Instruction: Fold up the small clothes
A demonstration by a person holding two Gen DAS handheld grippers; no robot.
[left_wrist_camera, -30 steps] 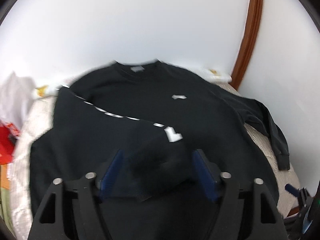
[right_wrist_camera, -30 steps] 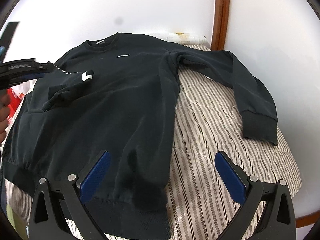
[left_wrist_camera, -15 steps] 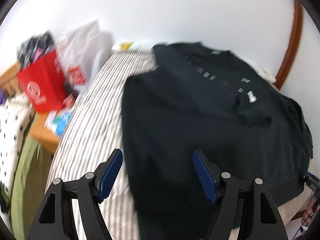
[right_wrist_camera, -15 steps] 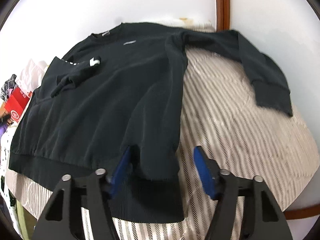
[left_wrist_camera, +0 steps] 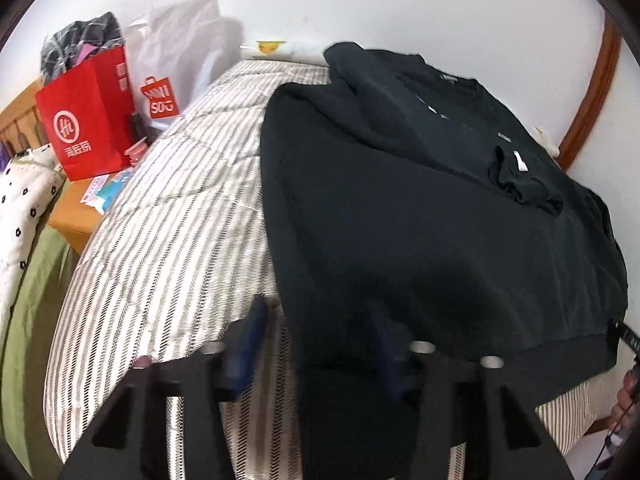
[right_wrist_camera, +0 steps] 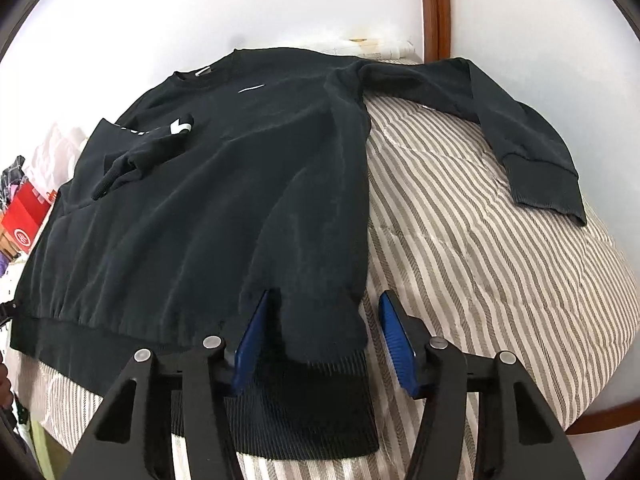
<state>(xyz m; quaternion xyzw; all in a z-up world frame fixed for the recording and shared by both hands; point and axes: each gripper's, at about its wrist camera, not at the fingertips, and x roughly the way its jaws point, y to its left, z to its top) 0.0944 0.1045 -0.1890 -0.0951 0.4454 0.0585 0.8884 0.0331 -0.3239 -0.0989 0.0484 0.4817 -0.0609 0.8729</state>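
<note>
Both grippers drop to the hem now! A second ago the left gripper (left_wrist_camera: 316, 344) hung over the folded-in sleeve cuff with the white mark (left_wrist_camera: 520, 178); now it sits at the sweatshirt's bottom left corner, six o'clock in its own view, blue pads (left_wrist_camera: 248, 340) blurred, jaws apart on either side of the ribbed hem, nothing pinched that I can make out. Over on the right, the right gripper (right_wrist_camera: 324, 340) has narrowed its wide spread and straddles the bottom right corner, jaws partly open, not clamped yet. The black long-sleeved sweatshirt (right_wrist_camera: 224, 200) lies flat on the striped quilted bedspread (right_wrist_camera: 480, 280), one sleeve tucked across the chest, the other sleeve (right_wrist_camera: 520, 128) stretched out at two o'clock. My read: sleeve work paused, a hem-up fold is coming.
</note>
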